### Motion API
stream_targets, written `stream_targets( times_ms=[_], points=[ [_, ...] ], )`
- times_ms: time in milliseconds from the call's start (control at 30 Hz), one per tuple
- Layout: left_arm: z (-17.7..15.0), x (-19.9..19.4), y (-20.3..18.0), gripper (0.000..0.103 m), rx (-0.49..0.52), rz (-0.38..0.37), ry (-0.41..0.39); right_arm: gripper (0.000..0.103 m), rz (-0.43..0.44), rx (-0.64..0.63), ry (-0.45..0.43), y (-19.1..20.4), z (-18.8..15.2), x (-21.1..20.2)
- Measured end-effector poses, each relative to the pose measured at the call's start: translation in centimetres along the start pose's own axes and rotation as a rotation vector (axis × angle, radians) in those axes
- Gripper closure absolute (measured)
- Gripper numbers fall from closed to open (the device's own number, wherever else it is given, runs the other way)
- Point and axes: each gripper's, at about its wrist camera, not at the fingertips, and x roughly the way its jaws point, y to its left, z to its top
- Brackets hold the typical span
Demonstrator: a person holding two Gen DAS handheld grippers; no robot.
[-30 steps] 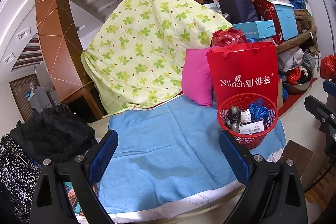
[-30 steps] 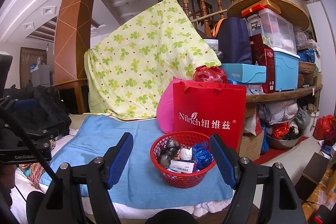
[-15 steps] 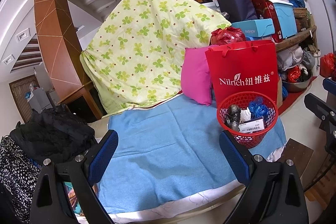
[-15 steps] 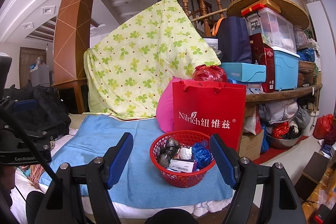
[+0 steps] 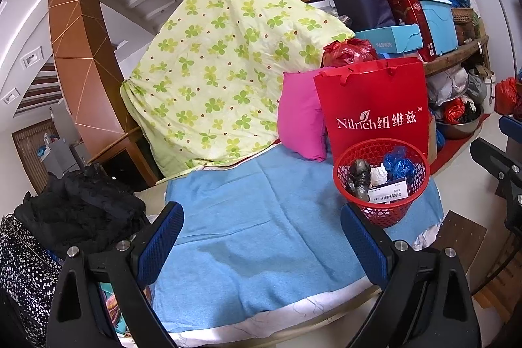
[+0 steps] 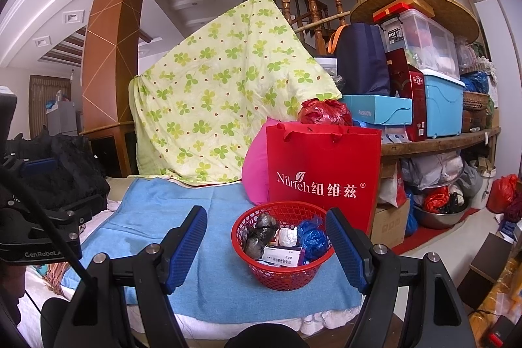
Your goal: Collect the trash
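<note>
i hold both tools in front of the bed, and nothing is in either of them. my left gripper (image 5: 261, 247) has its blue pads wide apart over the blue towel (image 5: 261, 217), with only bare cloth between them. my right gripper (image 6: 266, 247) is also apart and empty; in its own view the red basket (image 6: 284, 274) sits between and a little beyond the two pads, but they do not touch it

the trash is already inside that basket: a dark grey crumpled wad (image 6: 261, 234), a white crumpled piece (image 6: 287, 235), a blue plastic bag (image 6: 311, 235) and a small printed box (image 6: 282, 256) lying at the front. the basket stands on the right part of the towel, near the edge of the bed, just in front of the red paper bag (image 6: 323, 172) and near the pink pillow (image 6: 256, 178)

i see no loose piece of trash on the towel in either view, so i judge that the collecting step is finished or very near to finished, and this moment is a pause at the end. what is behind the basket or under the flowered quilt (image 6: 222, 106) i cannot see

if something more is wanted, i think the next move is to look once over the bed for a missed piece, or to take the basket by its rim. the rim is thin and the basket is light, so i should close gently and keep it level, because it stands close to the bed edge and could tip
</note>
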Motion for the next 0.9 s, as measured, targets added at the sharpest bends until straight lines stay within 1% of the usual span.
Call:
stream_targets(
  times_ms=[200, 533, 700, 900],
  points=[
    [-0.4, -0.1, 0.0, 0.006, 0.009, -0.005, 0.000, 0.025, 0.003, 0.016, 0.007, -0.2, -0.6, -0.3],
    [-0.3, -0.1, -0.2, 0.006, 0.008, -0.006, 0.003, 0.025, 0.005, 0.014, 0.010, -0.5, -0.5, 0.0],
    [-1.1, -0.1, 0.2, 0.006, 0.013, -0.015, 0.006, 0.025, 0.003, 0.010, 0.012, -0.4, -0.7, -0.1],
    [-1.3, 0.0, 0.3, 0.006, 0.017, -0.017, 0.007, 0.025, 0.001, 0.012, 0.012, -0.4, -0.7, 0.1]
  ],
)
